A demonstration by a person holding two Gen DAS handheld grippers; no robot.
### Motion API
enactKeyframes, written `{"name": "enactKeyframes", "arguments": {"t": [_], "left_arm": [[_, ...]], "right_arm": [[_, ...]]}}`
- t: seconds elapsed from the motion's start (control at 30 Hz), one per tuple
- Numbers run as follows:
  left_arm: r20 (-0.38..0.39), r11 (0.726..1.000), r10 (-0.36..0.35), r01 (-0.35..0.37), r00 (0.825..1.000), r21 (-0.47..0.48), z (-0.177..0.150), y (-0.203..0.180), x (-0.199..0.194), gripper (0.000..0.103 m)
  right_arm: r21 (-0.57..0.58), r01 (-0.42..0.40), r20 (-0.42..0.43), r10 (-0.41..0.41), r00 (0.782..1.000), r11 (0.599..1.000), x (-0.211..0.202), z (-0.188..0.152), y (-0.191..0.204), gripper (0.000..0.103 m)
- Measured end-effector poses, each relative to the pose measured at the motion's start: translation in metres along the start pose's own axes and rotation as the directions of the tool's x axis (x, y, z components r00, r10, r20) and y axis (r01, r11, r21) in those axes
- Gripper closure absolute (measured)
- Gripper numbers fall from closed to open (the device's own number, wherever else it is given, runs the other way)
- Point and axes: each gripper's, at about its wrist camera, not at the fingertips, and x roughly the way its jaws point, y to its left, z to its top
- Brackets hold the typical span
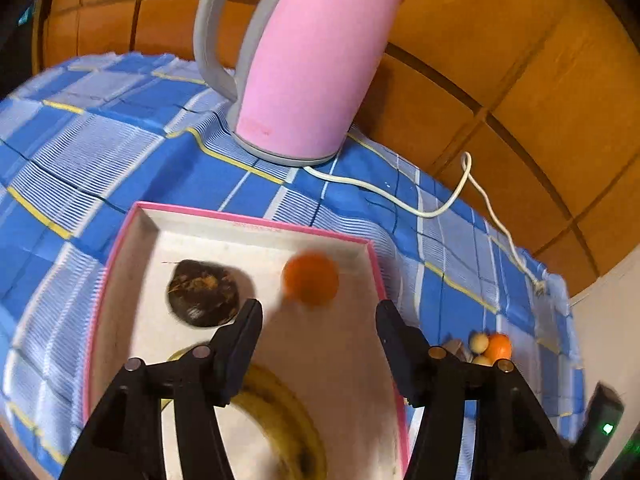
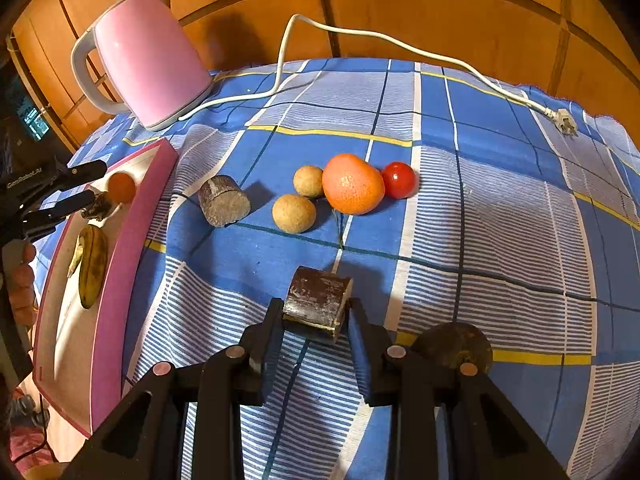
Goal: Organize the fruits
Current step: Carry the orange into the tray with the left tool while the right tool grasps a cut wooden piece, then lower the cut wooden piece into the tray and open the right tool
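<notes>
My left gripper [image 1: 318, 309] hangs open over the pink-rimmed tray [image 1: 256, 221]. A small orange fruit [image 1: 310, 278], blurred, lies just past its fingertips, free of the pads. A dark round fruit [image 1: 202, 294] and a banana [image 1: 280, 408] also lie in the tray. My right gripper [image 2: 316, 309] is shut on a dark brown cut chunk [image 2: 318, 292] just above the cloth. Ahead of it lie another brown chunk [image 2: 224, 200], two tan round fruits [image 2: 294, 213], a big orange [image 2: 352, 184] and a red tomato [image 2: 399, 179].
A pink kettle [image 2: 148, 68] stands at the back left, its white cord [image 2: 400, 44] and plug [image 2: 566, 122] trailing over the blue checked cloth [image 2: 500, 240]. Another dark round fruit [image 2: 452, 344] lies beside my right finger. Wooden panels back the table. A hand [image 2: 22, 276] shows at left.
</notes>
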Motion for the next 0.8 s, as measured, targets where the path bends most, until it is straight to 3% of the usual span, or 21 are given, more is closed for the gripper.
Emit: {"name": "enactKeyframes", "arguments": {"t": [0.17, 0.43, 0.6, 0.8], "left_arm": [[0.052, 0.997, 0.063, -0.065, 0.997, 0.042, -0.028, -0.004, -0.034, 0.043], [0.069, 0.99, 0.117, -0.122, 0.991, 0.071, -0.076, -0.002, -0.069, 0.039], [0.105, 0.98, 0.143, -0.156, 0.984, 0.125, -0.085, -0.008, -0.083, 0.035], [0.129, 0.98, 0.141, -0.157, 0.982, 0.125, -0.085, -0.01, -0.094, 0.03]], "right_arm": [[0.001, 0.003, 0.004, -0.003, 1.0, 1.0, 0.0, 0.0, 0.001, 0.072], [-0.014, 0.009, 0.012, -0.009, 1.0, 1.0, 0.0, 0.0, 0.002, 0.073], [-0.019, 0.012, 0.015, -0.012, 1.0, 1.0, -0.003, 0.001, 0.005, 0.073], [-0.034, -0.022, 0.015, 0.023, 1.0, 0.999, -0.012, -0.006, 0.014, 0.073]]}}
